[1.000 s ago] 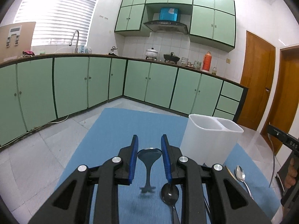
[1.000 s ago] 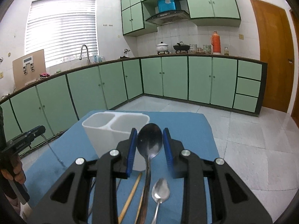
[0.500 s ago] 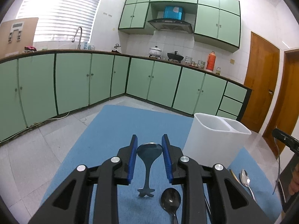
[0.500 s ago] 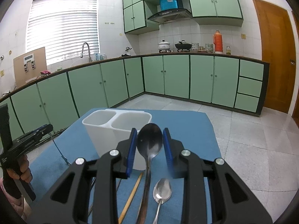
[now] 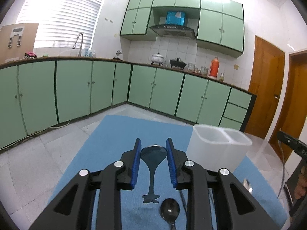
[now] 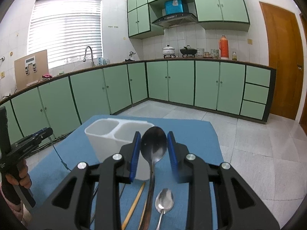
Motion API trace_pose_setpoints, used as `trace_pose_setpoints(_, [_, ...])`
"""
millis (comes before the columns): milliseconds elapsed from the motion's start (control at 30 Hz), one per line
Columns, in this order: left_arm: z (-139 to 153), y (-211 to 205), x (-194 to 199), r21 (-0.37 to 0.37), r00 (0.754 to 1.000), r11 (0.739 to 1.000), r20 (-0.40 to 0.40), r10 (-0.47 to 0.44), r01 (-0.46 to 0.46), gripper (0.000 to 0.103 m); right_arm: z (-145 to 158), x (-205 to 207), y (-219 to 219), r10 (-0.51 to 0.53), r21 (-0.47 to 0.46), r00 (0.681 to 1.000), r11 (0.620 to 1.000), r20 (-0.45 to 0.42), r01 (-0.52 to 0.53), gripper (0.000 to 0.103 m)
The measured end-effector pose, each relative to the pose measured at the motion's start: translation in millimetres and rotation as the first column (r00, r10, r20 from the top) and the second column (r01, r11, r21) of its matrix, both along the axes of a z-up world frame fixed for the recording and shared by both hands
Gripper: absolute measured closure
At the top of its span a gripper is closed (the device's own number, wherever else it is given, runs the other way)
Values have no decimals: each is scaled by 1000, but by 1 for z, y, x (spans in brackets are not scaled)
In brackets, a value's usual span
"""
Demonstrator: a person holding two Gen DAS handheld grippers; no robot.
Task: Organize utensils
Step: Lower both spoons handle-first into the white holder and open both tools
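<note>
While each gripper (image 5: 153, 161) (image 6: 154, 149) clamps one spoon (image 5: 153, 157) (image 6: 154, 145): one two-compartment holder (image 6: 109, 134).

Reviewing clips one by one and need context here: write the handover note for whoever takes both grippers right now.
Left gripper: shut on the short flat spoon, lifted above the blue mat.
Right gripper: shut on the large spoon, near the white two-compartment holder.
On the mat: a dark spoon, a small silver spoon, wooden chopsticks.
Done: both spoons picked up; holder compartments look empty.
Left: drop both spoons in, then the rest.
</note>
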State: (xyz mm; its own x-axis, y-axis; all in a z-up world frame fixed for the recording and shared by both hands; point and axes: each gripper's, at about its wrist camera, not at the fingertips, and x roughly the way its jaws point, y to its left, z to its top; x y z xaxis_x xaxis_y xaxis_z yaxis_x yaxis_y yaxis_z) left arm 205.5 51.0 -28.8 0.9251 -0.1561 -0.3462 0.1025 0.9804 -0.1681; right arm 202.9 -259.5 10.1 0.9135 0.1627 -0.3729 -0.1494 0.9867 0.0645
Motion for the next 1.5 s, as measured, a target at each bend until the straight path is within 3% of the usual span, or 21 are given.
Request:
trace_pose_setpoints(200, [44, 2, -1, -18, 998, 1000, 67, -18, 20, 77, 26, 12, 2, 16, 26, 997, 1000, 71, -18, 76])
trace_pose_setpoints(400, [96, -21, 18, 12, 984, 998, 166, -65, 64, 77, 54, 41, 6, -3, 57, 986, 998, 167, -7, 76])
trace_pose_setpoints(567, [113, -53, 50, 19, 976, 993, 185, -119, 117, 77, 64, 79, 17, -47, 29, 969, 999, 242, 41, 76])
trace_pose_setpoints(867, [76, -89, 108, 14, 982, 986, 81, -169, 169, 77, 30, 133, 24, -71, 12, 971, 997, 229, 71, 76])
trace_pose_setpoints(1100, [48, -99, 120, 24, 980, 981, 30, -195, 195, 77, 5, 134, 22, -12, 46, 992, 999, 127, 6, 76])
trace_pose_setpoints(1500, [8, -101, 117, 32, 977, 978, -63, -204, 206, 77, -26, 122, 35, 57, 24, 998, 998, 22, -58, 73])
